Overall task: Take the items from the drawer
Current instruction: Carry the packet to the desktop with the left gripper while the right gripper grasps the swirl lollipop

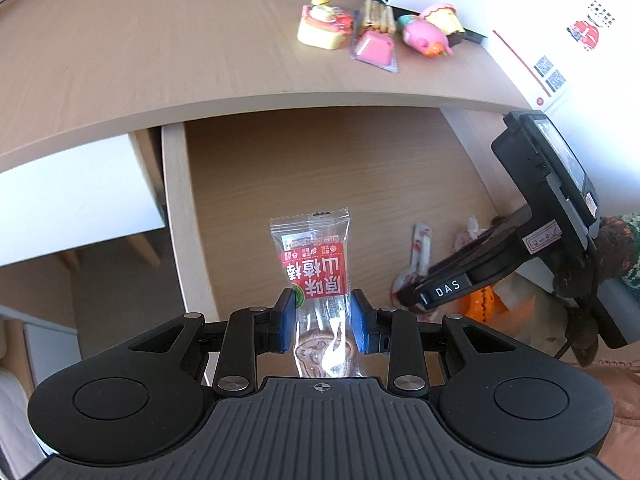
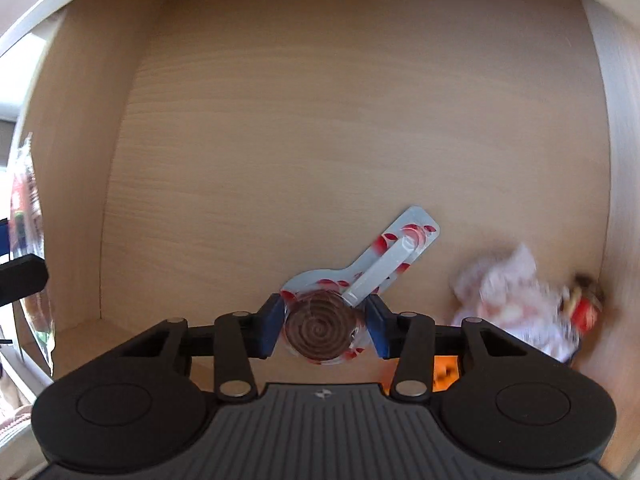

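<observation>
My left gripper (image 1: 322,300) is shut on a clear snack packet with a red label (image 1: 312,256), its blue pads pressing both sides. It holds the packet above the open wooden drawer (image 1: 320,168). In the right wrist view my right gripper (image 2: 324,304) points down at the drawer floor (image 2: 320,140). Its blue pads are closed on a wrapped lollipop (image 2: 316,328) with a brown spiral disc and a white stick. The left wrist view shows the right gripper (image 1: 416,300) reaching into the drawer's right side, over the same lollipop (image 1: 420,248).
A crumpled white wrapper (image 2: 516,292) and an orange item (image 2: 444,372) lie by the drawer's right wall. On the desk top (image 1: 160,48) sit a yellow cake toy (image 1: 324,26), a pink packet (image 1: 374,46) and a pink toy (image 1: 424,36), beside a white box (image 1: 560,20).
</observation>
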The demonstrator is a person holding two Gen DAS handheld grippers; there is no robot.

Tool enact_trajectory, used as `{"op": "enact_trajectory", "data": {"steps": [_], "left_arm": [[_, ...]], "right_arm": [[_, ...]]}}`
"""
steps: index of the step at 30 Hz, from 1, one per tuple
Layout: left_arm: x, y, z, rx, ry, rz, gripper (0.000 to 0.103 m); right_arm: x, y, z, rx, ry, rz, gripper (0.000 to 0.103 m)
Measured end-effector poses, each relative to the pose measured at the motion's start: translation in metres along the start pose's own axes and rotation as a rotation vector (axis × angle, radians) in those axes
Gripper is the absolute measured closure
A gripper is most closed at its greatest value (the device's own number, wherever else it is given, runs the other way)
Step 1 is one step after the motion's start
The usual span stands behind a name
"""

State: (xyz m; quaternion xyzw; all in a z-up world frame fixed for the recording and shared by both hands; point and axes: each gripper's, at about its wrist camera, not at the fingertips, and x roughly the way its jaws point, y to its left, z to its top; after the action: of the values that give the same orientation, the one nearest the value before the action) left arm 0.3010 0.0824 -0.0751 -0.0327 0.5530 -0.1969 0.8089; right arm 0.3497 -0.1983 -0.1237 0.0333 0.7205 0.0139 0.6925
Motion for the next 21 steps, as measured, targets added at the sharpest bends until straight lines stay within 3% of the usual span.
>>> {"op": "enact_trajectory", "data": {"steps": [6,12,21], "left_arm": [[0.006,0.0,0.0,-0.005,0.02,0.005,0.071],[0.012,-0.006,0.001,0.026,0.037,-0.007,0.071],[0.007,-0.019,0.017,0.087,0.006,-0.037,0.071]], "right_arm": [[-0.002,0.015,0.001,-0.058,-0.047,0.018,0.06],[-0.023,0.014,-0.012,-0.003,-0.113,0.071,0.06],[-0.096,0.011,-0.047,0.12,-0.361,0.15,0.06]]}}
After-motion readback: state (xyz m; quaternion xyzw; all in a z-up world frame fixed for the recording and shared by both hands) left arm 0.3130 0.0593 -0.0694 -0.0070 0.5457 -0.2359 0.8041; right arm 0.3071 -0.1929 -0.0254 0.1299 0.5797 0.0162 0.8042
